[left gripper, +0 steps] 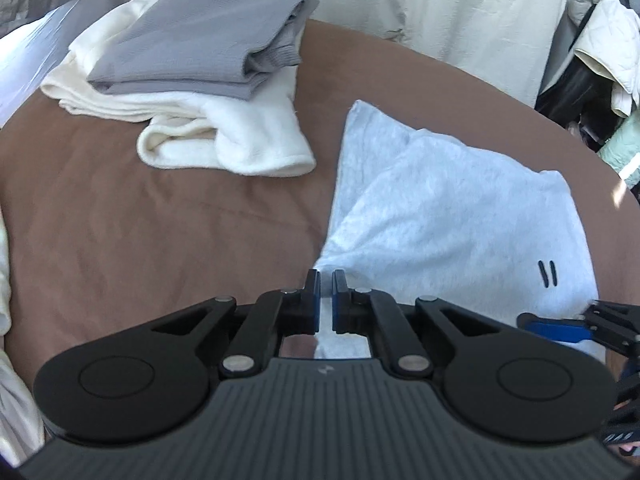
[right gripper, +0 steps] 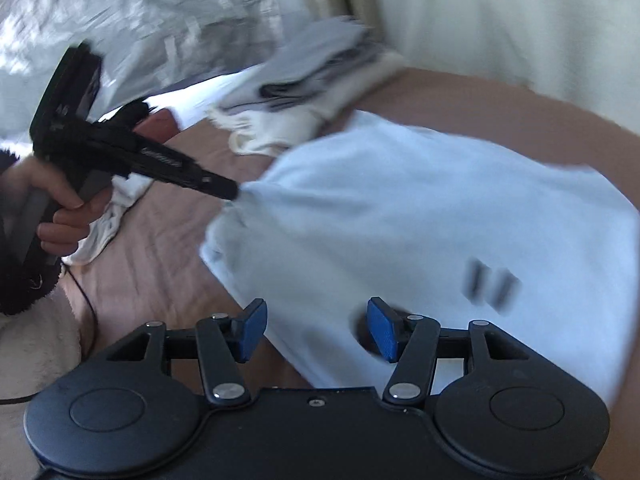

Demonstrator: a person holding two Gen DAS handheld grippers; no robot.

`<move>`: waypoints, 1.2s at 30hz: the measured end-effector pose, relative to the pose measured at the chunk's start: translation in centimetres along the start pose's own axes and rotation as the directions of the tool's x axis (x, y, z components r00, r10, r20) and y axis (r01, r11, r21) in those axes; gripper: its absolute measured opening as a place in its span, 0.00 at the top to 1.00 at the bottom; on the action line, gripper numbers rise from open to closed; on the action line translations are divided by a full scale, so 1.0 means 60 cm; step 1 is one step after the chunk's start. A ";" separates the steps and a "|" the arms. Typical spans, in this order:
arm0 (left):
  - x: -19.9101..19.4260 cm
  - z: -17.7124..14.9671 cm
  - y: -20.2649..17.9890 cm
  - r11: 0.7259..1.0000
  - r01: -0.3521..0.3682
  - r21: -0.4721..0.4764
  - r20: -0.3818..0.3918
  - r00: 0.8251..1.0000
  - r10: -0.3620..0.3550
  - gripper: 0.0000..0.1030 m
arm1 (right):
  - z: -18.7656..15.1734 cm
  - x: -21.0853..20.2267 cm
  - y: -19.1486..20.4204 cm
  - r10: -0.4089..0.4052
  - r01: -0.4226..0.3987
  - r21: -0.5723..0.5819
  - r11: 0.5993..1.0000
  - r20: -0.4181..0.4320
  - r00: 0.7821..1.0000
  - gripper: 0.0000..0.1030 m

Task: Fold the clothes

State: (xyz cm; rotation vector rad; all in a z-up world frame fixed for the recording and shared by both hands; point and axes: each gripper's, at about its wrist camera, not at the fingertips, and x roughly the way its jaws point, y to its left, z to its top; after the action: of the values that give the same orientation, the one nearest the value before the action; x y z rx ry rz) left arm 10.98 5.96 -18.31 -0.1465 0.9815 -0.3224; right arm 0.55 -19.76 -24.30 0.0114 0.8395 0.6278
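Observation:
A pale blue garment (left gripper: 448,216) with two short dark marks lies partly folded on the brown cover (left gripper: 160,220). My left gripper (left gripper: 326,292) is shut on its near left corner. In the right wrist view the left gripper (right gripper: 234,192) pinches the garment's (right gripper: 420,208) left edge. My right gripper (right gripper: 316,328) is open, its blue pads (right gripper: 380,328) apart, just over the garment's near edge, holding nothing. The right gripper also shows in the left wrist view (left gripper: 560,330) at the garment's near right edge. The right wrist view is blurred.
A folded grey garment (left gripper: 208,36) lies on a folded white fleece (left gripper: 224,140) at the back left. Cream fabric (left gripper: 8,320) lies at the left edge. A pale curtain (left gripper: 460,8) hangs behind. Piled clothes (left gripper: 600,72) are at the right.

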 end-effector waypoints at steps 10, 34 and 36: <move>-0.023 -0.001 -0.056 0.969 0.181 0.169 0.114 0.973 -0.201 0.97 | -0.016 0.054 0.013 0.282 -0.265 0.183 0.947 -0.075 0.957 0.39; 0.068 -0.037 -0.175 0.896 0.338 0.288 -0.029 0.938 -0.345 0.86 | -0.185 -0.140 -0.292 0.068 -0.230 0.758 0.611 0.239 0.969 0.36; 0.082 -0.051 -0.199 0.885 0.255 0.391 -0.038 0.965 -0.261 0.86 | -0.165 -0.121 -0.293 0.067 -0.205 0.750 0.629 0.210 0.975 0.61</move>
State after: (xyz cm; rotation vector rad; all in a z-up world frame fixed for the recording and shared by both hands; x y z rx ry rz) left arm 8.56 -6.86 -20.74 0.0891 0.8635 -0.7570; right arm -0.92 -40.28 -30.41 0.9197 0.8987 0.3546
